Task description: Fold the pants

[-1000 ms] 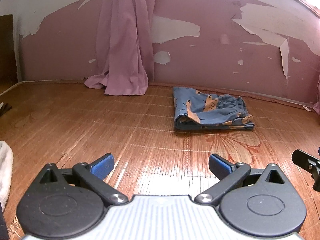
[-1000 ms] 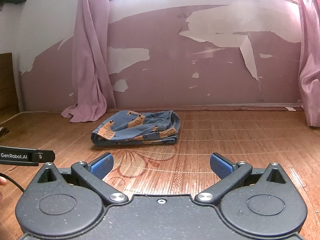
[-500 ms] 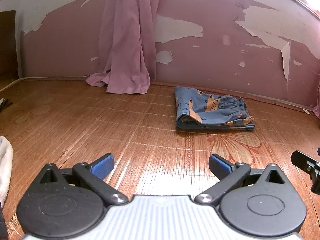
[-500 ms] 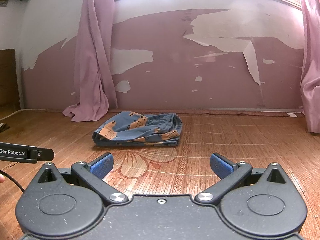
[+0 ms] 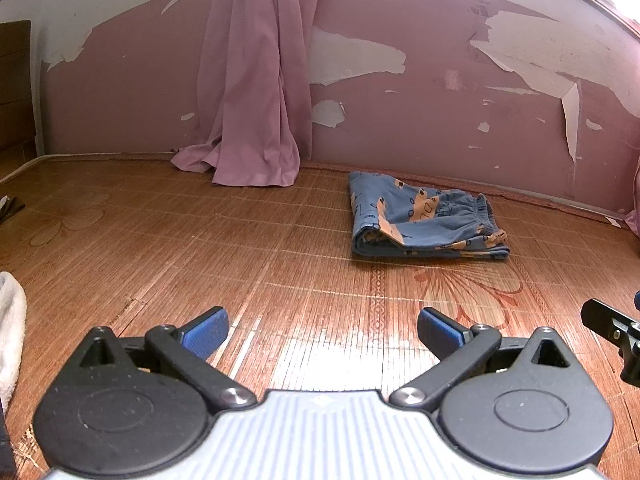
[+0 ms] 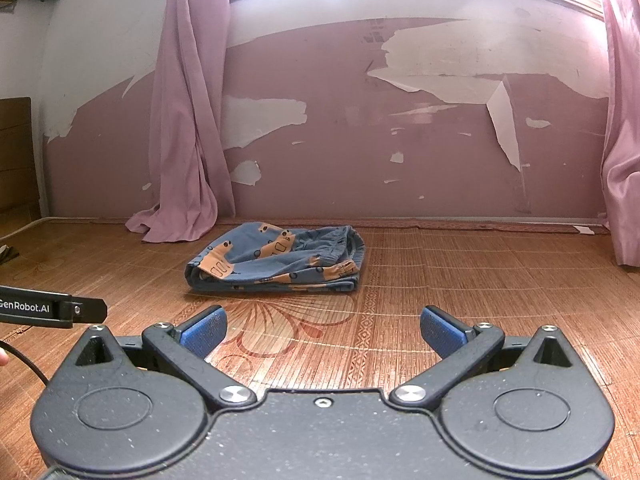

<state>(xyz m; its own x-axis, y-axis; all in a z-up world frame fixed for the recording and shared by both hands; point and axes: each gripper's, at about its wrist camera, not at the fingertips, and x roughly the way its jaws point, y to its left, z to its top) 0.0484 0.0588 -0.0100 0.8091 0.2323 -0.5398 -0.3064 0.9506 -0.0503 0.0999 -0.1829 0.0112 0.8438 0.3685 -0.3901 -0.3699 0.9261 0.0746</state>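
Note:
Blue pants with tan patches (image 5: 424,220) lie folded in a compact bundle on the bamboo mat, close to the pink wall; the right wrist view shows the same pants (image 6: 280,260) ahead and slightly left. My left gripper (image 5: 322,332) is open and holds nothing, well short of the bundle and to its left. My right gripper (image 6: 323,330) is also open and holds nothing, a short way in front of the pants.
A pink curtain (image 5: 256,80) hangs to the mat at the left of the pants, and another curtain (image 6: 624,120) hangs at the far right. A white cloth (image 5: 10,332) lies at the left edge. The peeling wall (image 6: 400,140) bounds the mat (image 5: 160,240) behind.
Both grippers have tilted upward and drawn back slightly, so the pants sit lower in each view. The pants have not moved, and both grippers stay open.

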